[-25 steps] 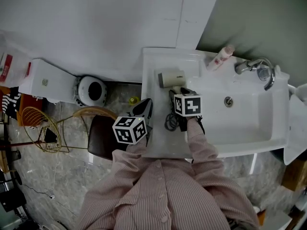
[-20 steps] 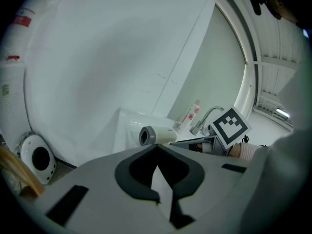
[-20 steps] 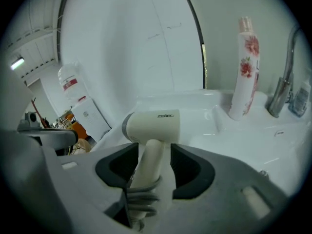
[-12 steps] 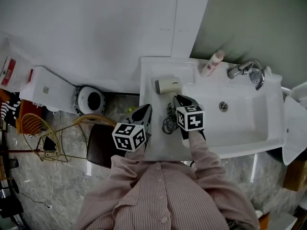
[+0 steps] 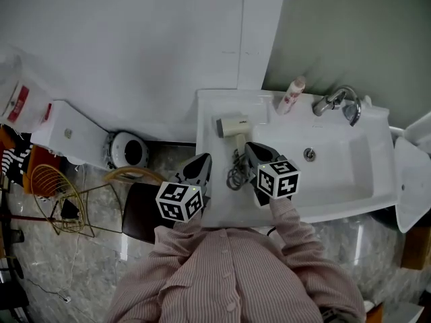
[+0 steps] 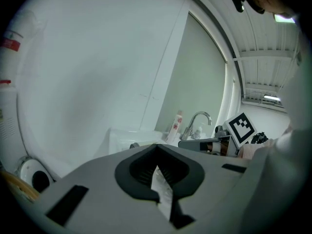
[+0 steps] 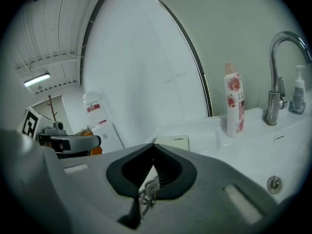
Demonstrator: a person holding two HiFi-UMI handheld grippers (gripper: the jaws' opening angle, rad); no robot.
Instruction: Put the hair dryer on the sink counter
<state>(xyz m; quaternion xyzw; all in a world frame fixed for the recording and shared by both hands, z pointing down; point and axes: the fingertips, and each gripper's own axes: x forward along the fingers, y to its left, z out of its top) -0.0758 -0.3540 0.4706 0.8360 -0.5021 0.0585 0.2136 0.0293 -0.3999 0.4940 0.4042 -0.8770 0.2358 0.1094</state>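
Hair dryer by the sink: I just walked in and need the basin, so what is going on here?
A person stands over the sink with a gripper in each hand. The hair dryer lies on the sink counter, left of the basin, with its cord bunched in front of it. Neither gripper holds anything: the right gripper is shut and empty beside the cord, and the left gripper, also shut, is at the counter's left edge. The dryer looks placed.
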